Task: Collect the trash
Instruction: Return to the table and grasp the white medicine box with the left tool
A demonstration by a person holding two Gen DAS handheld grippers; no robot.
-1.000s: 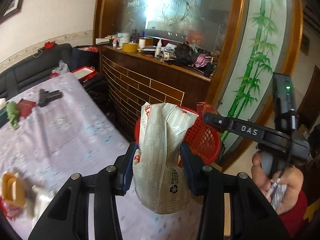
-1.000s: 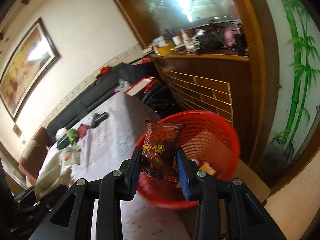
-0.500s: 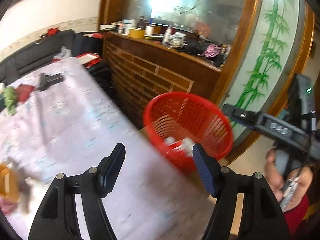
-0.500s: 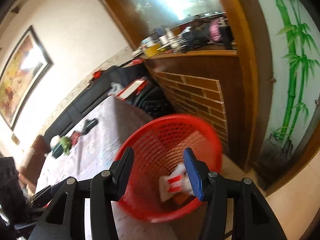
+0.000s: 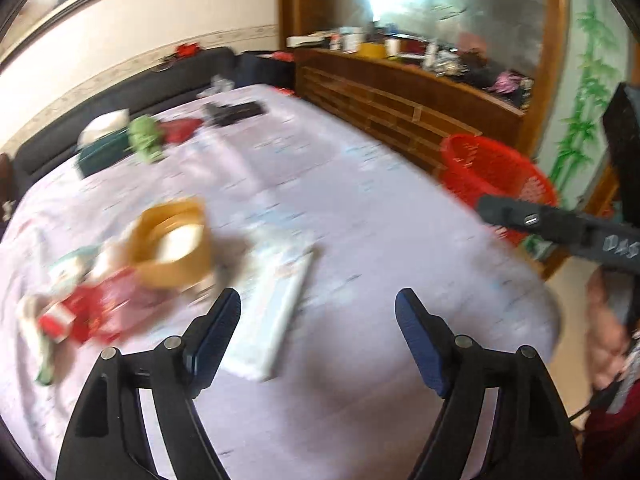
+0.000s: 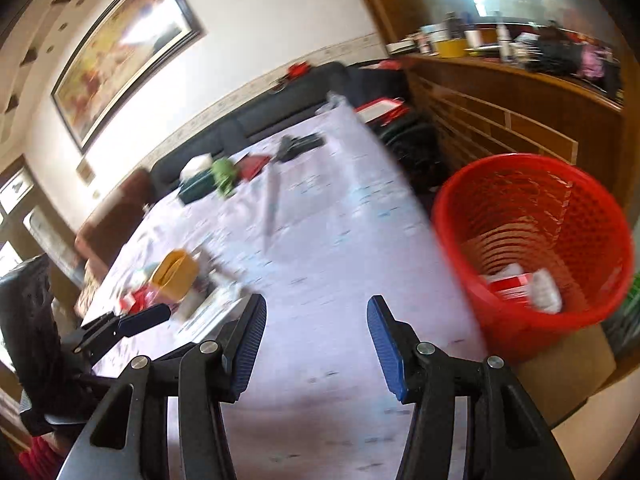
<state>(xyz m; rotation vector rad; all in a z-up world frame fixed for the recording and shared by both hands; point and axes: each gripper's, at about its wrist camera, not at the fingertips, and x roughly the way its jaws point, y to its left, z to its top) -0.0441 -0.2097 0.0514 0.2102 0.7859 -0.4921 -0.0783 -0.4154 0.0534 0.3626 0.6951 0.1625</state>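
My left gripper (image 5: 318,332) is open and empty above the table's near edge. My right gripper (image 6: 316,340) is open and empty too, over the table beside the red basket (image 6: 560,184). The basket stands off the table's right side and holds white and red wrappers (image 6: 524,288); it also shows in the left wrist view (image 5: 492,164). Trash lies on the table to the left: a yellow tape roll (image 5: 172,240), red packets (image 5: 84,312) and a flat white packet (image 5: 276,312). The views are blurred by motion.
The table wears a pale patterned cloth (image 5: 340,200). At its far end lie a green toy (image 5: 146,140), a dark green box (image 5: 102,156), a red pouch (image 5: 180,130) and a black item (image 5: 236,112). A wooden counter (image 5: 400,92) and a dark sofa (image 5: 120,96) stand behind.
Both grippers opened over the basket and dropped the white bag and the dark red snack packet into it. Both have since swung left, back over the table.
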